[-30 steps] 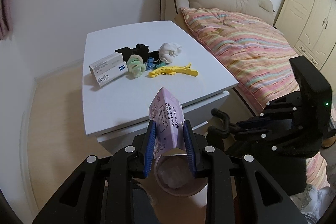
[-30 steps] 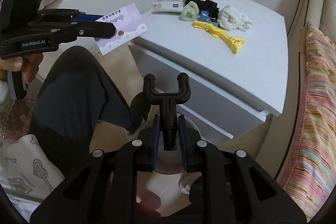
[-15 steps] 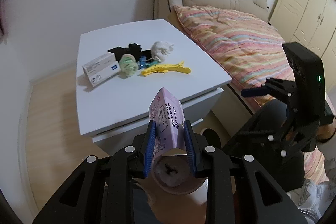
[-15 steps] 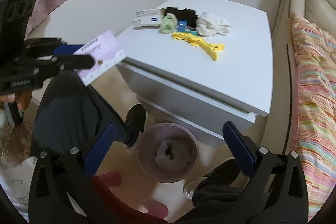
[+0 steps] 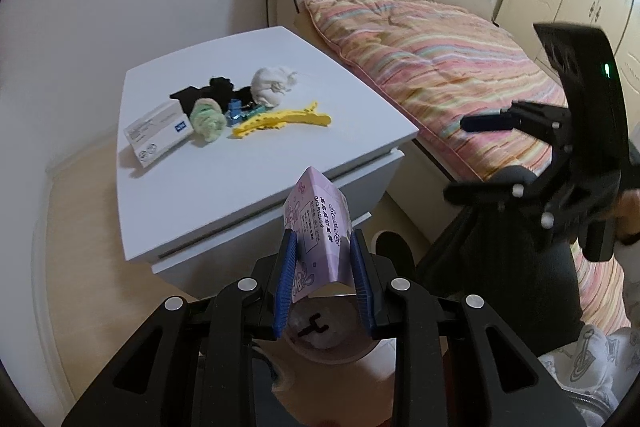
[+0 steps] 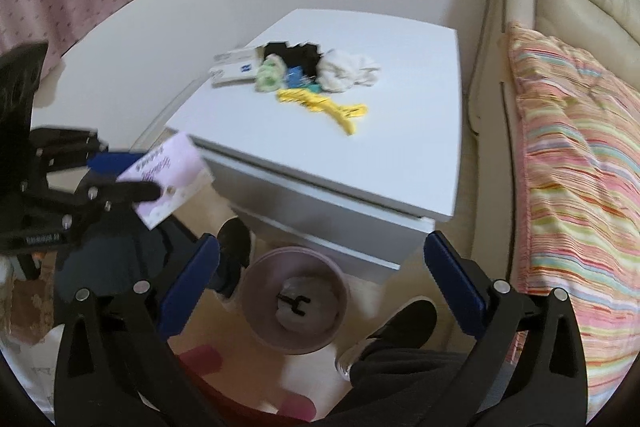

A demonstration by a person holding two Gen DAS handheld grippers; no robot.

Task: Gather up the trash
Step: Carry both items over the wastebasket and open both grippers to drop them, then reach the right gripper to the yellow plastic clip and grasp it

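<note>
jaws: left gripper (image 5: 323,281) clamps purple card (image 5: 318,227) | right gripper (image 6: 316,285) wide, empty

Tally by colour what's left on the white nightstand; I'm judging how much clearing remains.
White: 2, box, cloth wad
Black: 1, cloth
Green: 1, fluffy ball
Blue: 1, clip
Yellow: 1, hair clip
Total: 6

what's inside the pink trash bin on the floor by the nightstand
Inside the pink bin, a small black forked plastic piece lies on top of pale crumpled material. What lies beneath that is covered. In the left wrist view, the purple card and the gripper hide part of the bin.
</note>
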